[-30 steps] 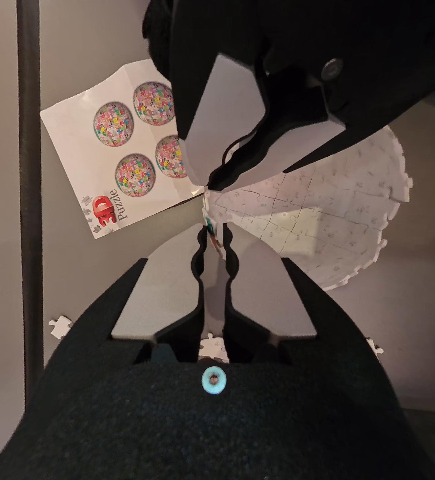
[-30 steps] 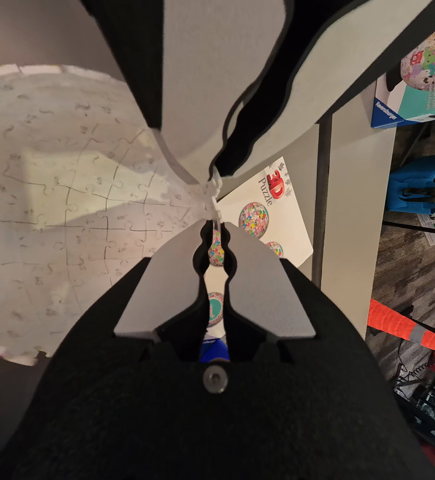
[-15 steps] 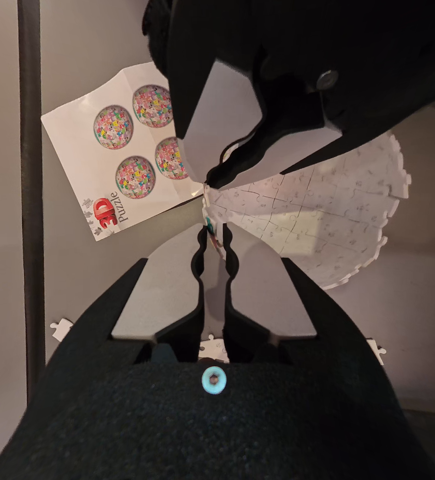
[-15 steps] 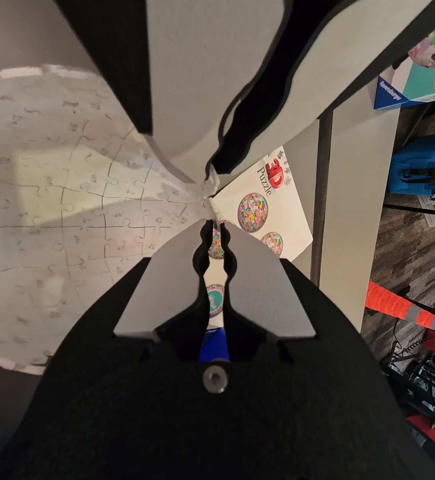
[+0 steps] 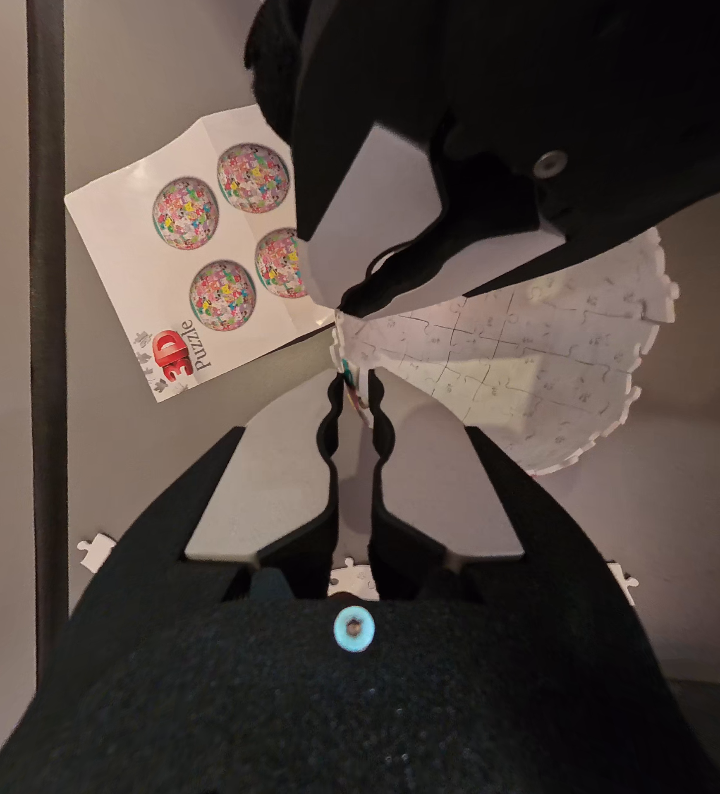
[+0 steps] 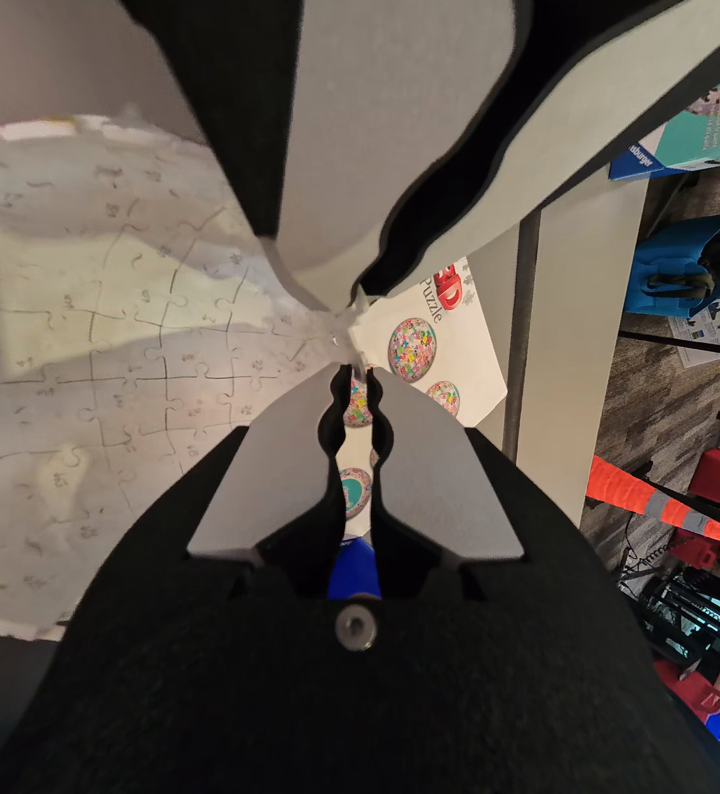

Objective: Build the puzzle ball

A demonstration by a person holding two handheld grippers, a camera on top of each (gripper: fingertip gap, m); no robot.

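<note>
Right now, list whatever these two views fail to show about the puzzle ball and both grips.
- Puzzle shell: its printed outer face is turned away in both views; only a sliver shows at the rim.
- Left gripper and right gripper: whether either pinches a loose piece or the rim itself is too small to tell.
- Instruction sheet: partly covered by the right gripper in the left wrist view.
- Shell's left part: cut off in the right wrist view.

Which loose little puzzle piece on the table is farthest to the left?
The loose piece beside the dark table strip, left of the left gripper. The other loose pieces lie farther right.
</note>
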